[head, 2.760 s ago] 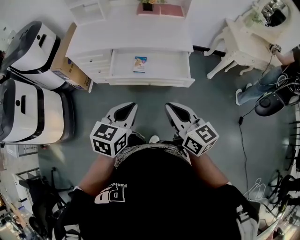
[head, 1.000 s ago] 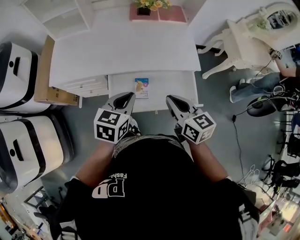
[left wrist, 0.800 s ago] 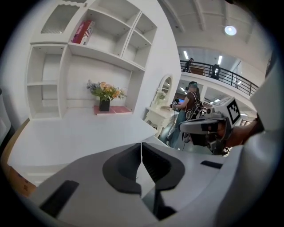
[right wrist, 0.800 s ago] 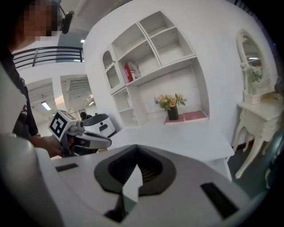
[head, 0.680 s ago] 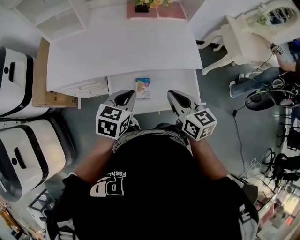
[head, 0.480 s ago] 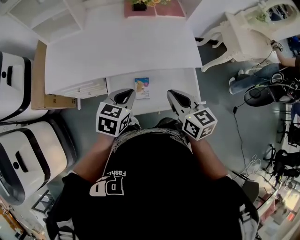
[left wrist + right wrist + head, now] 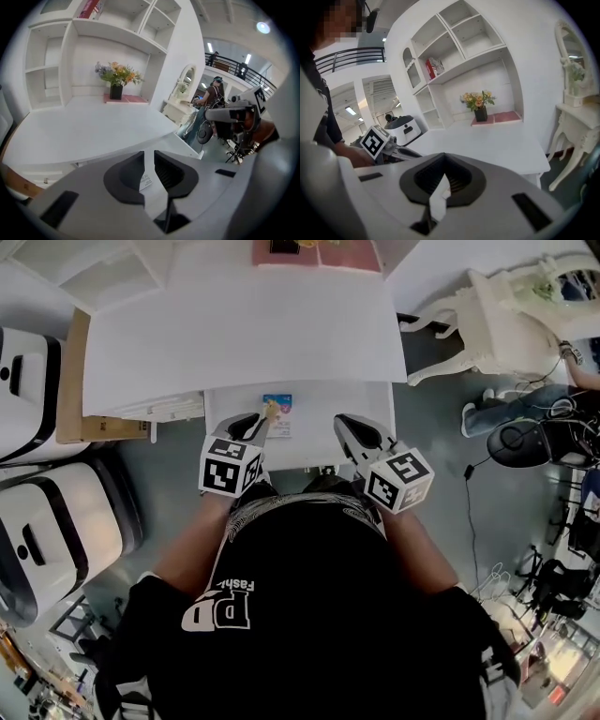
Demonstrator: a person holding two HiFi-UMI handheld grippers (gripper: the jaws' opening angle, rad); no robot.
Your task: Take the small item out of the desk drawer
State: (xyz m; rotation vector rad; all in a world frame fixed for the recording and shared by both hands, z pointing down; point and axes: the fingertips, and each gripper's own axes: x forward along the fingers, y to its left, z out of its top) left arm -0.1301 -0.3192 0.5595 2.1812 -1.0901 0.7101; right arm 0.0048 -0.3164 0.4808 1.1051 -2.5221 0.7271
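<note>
A small blue-and-white packet (image 7: 278, 415) lies in the open white drawer (image 7: 323, 432) under the desk top (image 7: 244, 334). My left gripper (image 7: 255, 421) reaches down into the drawer, its tips right beside the packet's left edge. Its jaws have just been opening and stand a narrow slit apart (image 7: 149, 161); a printed corner of the packet (image 7: 146, 181) shows through the slit, beyond the pads and not pressed by them. My right gripper (image 7: 349, 424) hovers over the drawer's right half, shut with nothing in it (image 7: 443, 159).
Two white machines (image 7: 47, 521) and a cardboard box (image 7: 80, 381) stand left of the desk. A white dressing table (image 7: 497, 324) and floor cables (image 7: 525, 437) are at the right. A flower pot (image 7: 116, 89) on a pink mat sits at the desk's back.
Both grippers have moved forward over the drawer. The left one has sunk into it and its tips now sit beside the packet. The right one stays shut.
</note>
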